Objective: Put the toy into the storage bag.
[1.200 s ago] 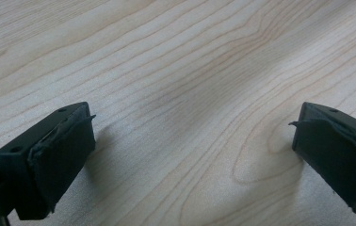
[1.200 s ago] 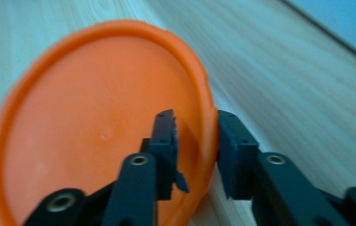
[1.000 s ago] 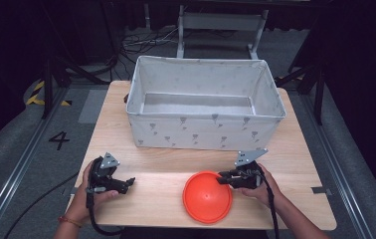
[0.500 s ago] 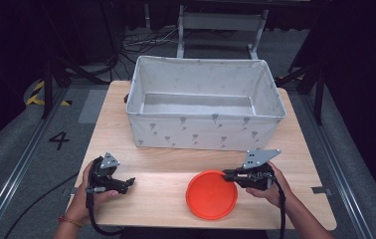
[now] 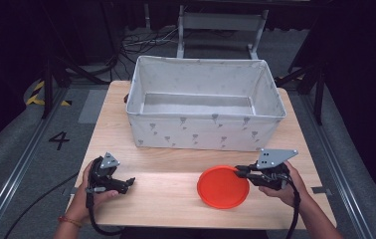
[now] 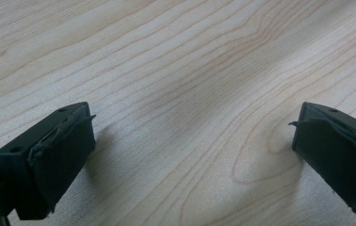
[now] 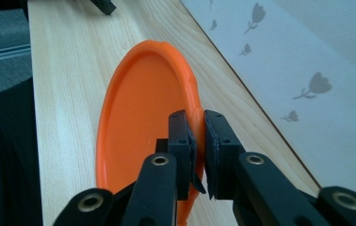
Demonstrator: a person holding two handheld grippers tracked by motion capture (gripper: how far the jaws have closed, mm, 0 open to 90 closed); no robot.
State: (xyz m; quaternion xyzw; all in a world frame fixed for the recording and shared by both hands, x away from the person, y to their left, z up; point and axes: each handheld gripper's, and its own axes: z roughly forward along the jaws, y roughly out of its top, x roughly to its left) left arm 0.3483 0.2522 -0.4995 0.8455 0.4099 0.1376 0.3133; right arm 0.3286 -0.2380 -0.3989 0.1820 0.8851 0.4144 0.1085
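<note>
An orange round plate [image 5: 223,186] lies on the wooden table [image 5: 166,204] in front of the fabric bin, right of centre. My right gripper [image 5: 239,172] is shut on the plate's right rim; the right gripper view shows both jaws pinching the thin orange plate [image 7: 143,113] edge at my right gripper [image 7: 196,120]. My left gripper [image 5: 129,181] rests near the table's front left, held in a hand. In the left gripper view my left gripper [image 6: 190,136] stands open over bare wood, with nothing between its jaws.
A large grey fabric bin [image 5: 203,134] with a flower print stands across the back half of the table, and its inside looks empty. Its front wall [image 7: 308,70] runs close beside the plate. Bare table lies between the two grippers.
My right gripper has drawn the plate a little to the right and back, and the plate has gone from tilted to lying nearly flat. The left gripper has stayed in place.
</note>
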